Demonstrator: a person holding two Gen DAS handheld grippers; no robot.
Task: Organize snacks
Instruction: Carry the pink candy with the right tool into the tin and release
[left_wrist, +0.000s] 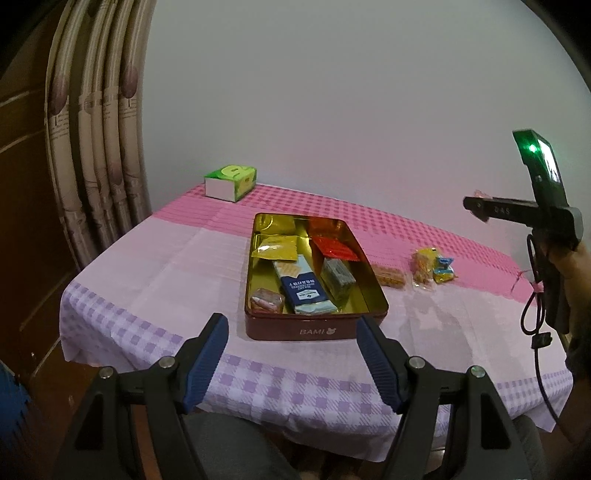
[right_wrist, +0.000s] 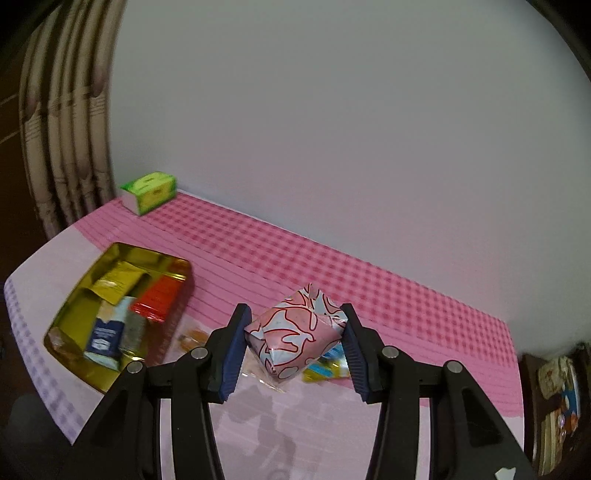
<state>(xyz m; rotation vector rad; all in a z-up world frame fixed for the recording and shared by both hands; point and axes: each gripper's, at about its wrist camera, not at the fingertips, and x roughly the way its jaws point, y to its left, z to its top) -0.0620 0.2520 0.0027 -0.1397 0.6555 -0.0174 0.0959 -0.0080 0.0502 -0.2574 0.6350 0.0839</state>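
A dark red tin (left_wrist: 317, 332) with a gold inside sits mid-table and holds several snack packets: gold, red, blue, grey and brown. It also shows in the right wrist view (right_wrist: 61, 349). My left gripper (left_wrist: 291, 332) is open and empty, just in front of the tin. My right gripper (right_wrist: 295, 338) is shut on a pink and white patterned packet (right_wrist: 295, 334) and holds it above the table. In the left wrist view the right gripper (left_wrist: 476, 206) is raised at the right. Loose snacks (left_wrist: 430, 267) lie right of the tin.
A green tissue box (left_wrist: 231, 181) stands at the table's far left corner by the curtain (left_wrist: 96, 147). The table has a pink and purple checked cloth (left_wrist: 155, 280). A white wall runs behind it. A cable (left_wrist: 535, 314) hangs from the right gripper.
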